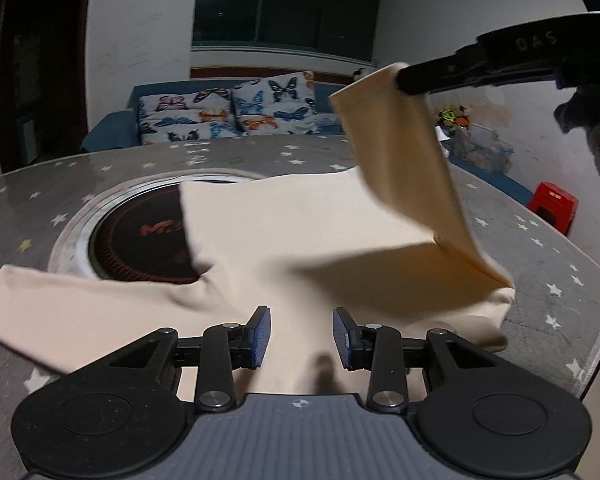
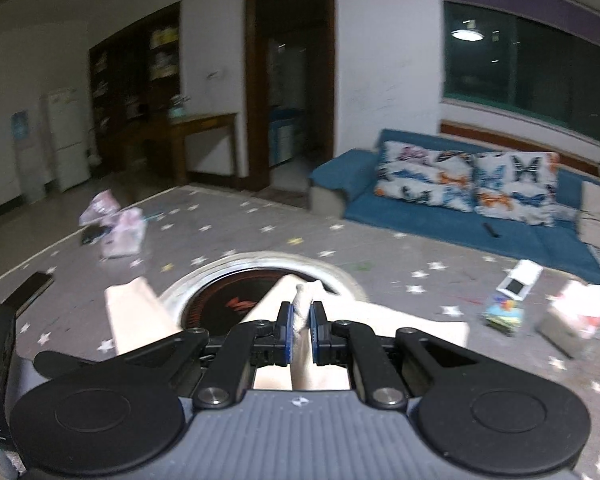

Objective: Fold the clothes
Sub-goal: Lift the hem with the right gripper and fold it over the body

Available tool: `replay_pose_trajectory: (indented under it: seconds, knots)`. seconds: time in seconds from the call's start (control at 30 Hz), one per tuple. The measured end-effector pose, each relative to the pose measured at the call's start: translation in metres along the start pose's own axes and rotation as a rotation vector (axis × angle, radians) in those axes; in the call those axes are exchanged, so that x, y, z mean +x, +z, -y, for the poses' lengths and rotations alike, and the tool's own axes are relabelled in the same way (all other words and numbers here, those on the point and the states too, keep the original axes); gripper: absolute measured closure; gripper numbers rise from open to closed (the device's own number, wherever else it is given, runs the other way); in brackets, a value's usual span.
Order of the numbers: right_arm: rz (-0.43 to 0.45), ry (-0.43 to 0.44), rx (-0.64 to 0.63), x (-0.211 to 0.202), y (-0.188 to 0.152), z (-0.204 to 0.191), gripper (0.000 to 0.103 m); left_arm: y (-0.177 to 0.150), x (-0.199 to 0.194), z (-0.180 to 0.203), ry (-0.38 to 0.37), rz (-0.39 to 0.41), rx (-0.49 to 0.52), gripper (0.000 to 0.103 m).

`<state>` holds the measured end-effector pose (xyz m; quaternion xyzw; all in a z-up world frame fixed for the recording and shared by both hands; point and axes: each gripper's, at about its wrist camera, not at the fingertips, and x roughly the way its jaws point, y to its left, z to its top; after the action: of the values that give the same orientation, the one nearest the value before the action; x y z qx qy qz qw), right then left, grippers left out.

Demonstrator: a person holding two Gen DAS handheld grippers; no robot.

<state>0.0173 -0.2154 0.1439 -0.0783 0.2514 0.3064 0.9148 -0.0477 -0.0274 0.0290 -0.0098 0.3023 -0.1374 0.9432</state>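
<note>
Left wrist view is showing a cream shirt (image 1: pixel 300 240) lying on a grey star-patterned table (image 1: pixel 540 248), its body partly covering a round inset cooktop (image 1: pixel 140 236) with a metal ring. The left gripper (image 1: pixel 302 336) is hovering low over the near edge of the shirt with its blue-padded fingers (image 1: pixel 262 334) spread apart and nothing between them. One sleeve is lying flat toward the left; the other sleeve (image 1: pixel 400 152) is hanging up off the table, pinched at its cuff by the right gripper (image 1: pixel 408 78) coming in from the upper right.

In the right wrist view, the right gripper (image 2: pixel 302 326) is clamping a bunched fold of the cream fabric (image 2: pixel 303 312) between its closed pads, above the cooktop (image 2: pixel 228 300). Beyond the table, a blue sofa (image 2: pixel 420 208) is carrying butterfly cushions (image 2: pixel 468 184). A small pinkish bundle (image 2: pixel 116 228), possibly more clothing though too blurred to tell, is sitting at the far left of the table.
</note>
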Motion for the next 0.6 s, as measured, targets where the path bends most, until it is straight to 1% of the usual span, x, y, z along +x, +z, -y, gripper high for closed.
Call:
replay_pose_trajectory:
  seconds: [0.17, 0.23, 0.4, 0.5, 0.6]
  knots:
    - [-0.037, 0.068, -0.021, 0.023, -0.005, -0.026, 0.095, -0.005, -0.005, -0.009, 0.019, -0.003, -0.021, 0.065]
    - [-0.06, 0.097, -0.027, 0.031, -0.009, -0.032, 0.095, -0.006, -0.005, -0.011, 0.026, -0.004, -0.026, 0.063]
    - [-0.096, 0.152, -0.029, 0.035, -0.017, -0.039, 0.092, -0.008, -0.008, -0.015, 0.044, -0.006, -0.038, 0.063]
    - [-0.092, 0.151, -0.04, 0.027, -0.017, -0.035, 0.091, -0.007, -0.009, -0.019, 0.056, -0.003, -0.043, 0.063]
    - [-0.104, 0.117, -0.058, 0.02, -0.02, -0.024, 0.089, -0.005, -0.01, -0.019, 0.06, 0.001, -0.041, 0.063]
